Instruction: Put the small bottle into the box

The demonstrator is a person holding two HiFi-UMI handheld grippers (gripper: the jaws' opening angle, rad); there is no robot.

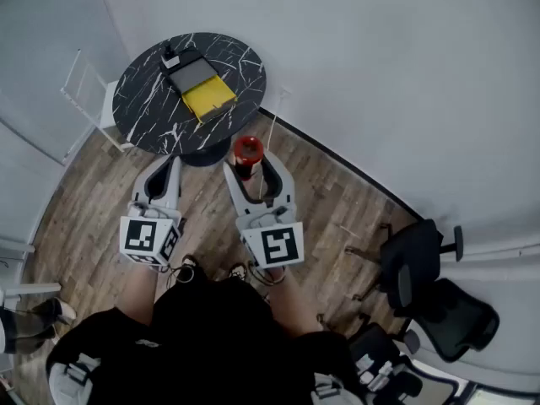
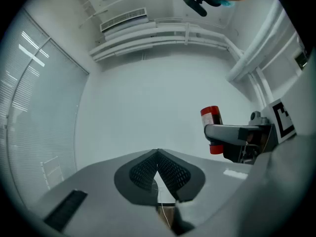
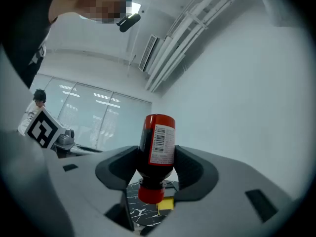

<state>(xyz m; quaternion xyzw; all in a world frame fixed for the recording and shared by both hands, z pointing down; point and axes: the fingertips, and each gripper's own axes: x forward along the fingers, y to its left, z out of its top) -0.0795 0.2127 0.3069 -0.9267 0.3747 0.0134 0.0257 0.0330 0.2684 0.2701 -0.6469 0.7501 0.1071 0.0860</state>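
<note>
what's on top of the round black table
On the table: a box, part grey, part yellow, and a small dark thing at its far edge. What lies under the grey part is covered.

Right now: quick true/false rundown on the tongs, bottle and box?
1. The right tongs grip the small bottle. True.
2. The left tongs are open. False: their jaws are together, with nothing between them.
3. The bottle is already in the box. False: it is held in the air, short of the table in the head view.
4. The box lies on the round black marbled table. True.
5. The bottle is held cap up. False: its red cap points down in the right gripper view.
</note>
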